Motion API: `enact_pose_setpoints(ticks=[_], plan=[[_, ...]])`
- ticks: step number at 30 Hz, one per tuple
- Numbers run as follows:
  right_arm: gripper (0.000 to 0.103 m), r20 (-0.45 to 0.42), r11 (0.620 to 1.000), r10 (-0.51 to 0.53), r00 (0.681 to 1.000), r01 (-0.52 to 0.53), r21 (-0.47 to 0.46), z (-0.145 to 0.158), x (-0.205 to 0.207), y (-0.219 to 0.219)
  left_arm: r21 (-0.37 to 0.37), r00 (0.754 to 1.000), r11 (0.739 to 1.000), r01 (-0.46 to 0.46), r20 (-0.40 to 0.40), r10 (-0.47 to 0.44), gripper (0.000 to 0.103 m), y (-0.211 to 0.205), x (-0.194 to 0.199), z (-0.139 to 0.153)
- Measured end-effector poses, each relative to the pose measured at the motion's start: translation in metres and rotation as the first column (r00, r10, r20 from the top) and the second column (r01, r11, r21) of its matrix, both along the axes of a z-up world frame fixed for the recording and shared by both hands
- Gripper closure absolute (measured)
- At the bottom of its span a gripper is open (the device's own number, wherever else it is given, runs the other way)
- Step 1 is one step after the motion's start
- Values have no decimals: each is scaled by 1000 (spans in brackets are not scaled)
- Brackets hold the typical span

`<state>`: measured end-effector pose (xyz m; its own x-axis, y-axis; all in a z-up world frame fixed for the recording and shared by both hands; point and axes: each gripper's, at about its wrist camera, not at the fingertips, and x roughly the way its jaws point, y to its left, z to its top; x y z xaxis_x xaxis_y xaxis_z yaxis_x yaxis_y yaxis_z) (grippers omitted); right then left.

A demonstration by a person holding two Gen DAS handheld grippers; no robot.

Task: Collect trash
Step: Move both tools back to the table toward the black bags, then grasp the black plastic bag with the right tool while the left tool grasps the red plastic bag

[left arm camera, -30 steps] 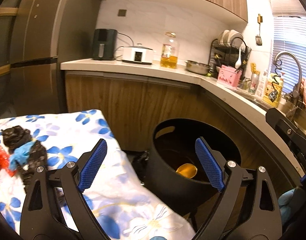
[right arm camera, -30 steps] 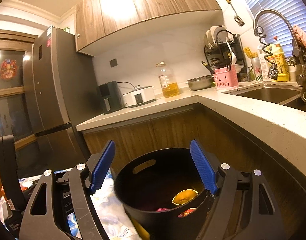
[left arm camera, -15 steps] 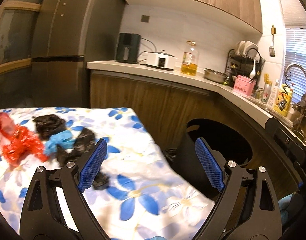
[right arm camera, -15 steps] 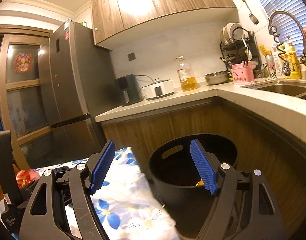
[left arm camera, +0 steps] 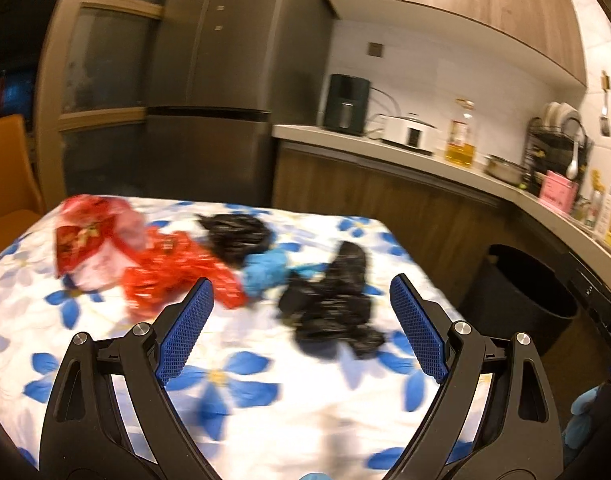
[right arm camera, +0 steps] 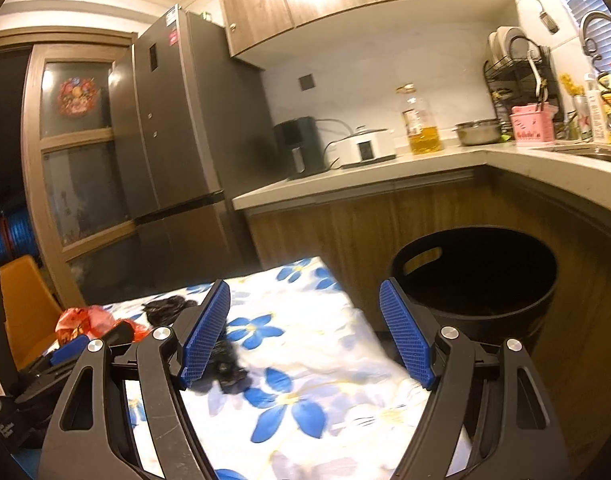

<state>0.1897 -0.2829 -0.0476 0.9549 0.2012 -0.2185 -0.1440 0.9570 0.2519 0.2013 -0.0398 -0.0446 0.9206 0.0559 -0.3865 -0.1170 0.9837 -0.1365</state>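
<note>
Trash lies on a table with a white and blue flowered cloth (left arm camera: 241, 396). A crumpled black bag (left arm camera: 333, 312) sits just ahead of my left gripper (left arm camera: 301, 328), which is open and empty. Behind it are a blue scrap (left arm camera: 265, 270), a second black bag (left arm camera: 235, 234) and red wrappers (left arm camera: 165, 276) with a red and pink bag (left arm camera: 91, 242). The black bin (left arm camera: 521, 296) stands on the floor to the right. My right gripper (right arm camera: 305, 336) is open and empty above the cloth (right arm camera: 317, 368), with the black bag (right arm camera: 225, 364) by its left finger and the bin (right arm camera: 477, 276) ahead right.
A grey counter (right arm camera: 385, 176) with wooden fronts wraps round behind the bin, bearing an air fryer (right arm camera: 299, 152), a cooker, an oil bottle (right arm camera: 421, 124) and a dish rack. A tall grey fridge (right arm camera: 173, 140) stands at the left, an orange chair (left arm camera: 9, 184) beside the table.
Both grippers have swung left, away from the bin and over the table. The trash heap has come into the middle of the left wrist view. Both stay open and empty.
</note>
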Motion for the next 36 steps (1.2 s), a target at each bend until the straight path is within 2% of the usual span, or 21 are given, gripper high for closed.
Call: enact_pose_setpoints(ticks=[13,20,24,27,32,36], plan=[[27,-78,993,112,991,-115,-30,-28,43,75,29,986,986,-163,-20,164,15,82,-5,-17],[28,-109,989,133,985,-139,-48,-41,72,106,26,981,981,-191,-34,192,15,106,6,-23],[32,-135,988,140,981,-147,-44,-46,89,115,10,981,982,-189,-45,189,15,113,17,-25],[40,-156,988,143,977,-151,-34,-49,99,118,15,982,983,-184,-48,184,15,114,26,-25],[62,-201,982,175,964,-186,-36,-57,111,123,15,983,986,-168,-69,168,15,115,44,-29],[94,-215,980,187,958,-197,-25,-60,113,123,8,984,989,-148,-95,148,15,115,56,-34]])
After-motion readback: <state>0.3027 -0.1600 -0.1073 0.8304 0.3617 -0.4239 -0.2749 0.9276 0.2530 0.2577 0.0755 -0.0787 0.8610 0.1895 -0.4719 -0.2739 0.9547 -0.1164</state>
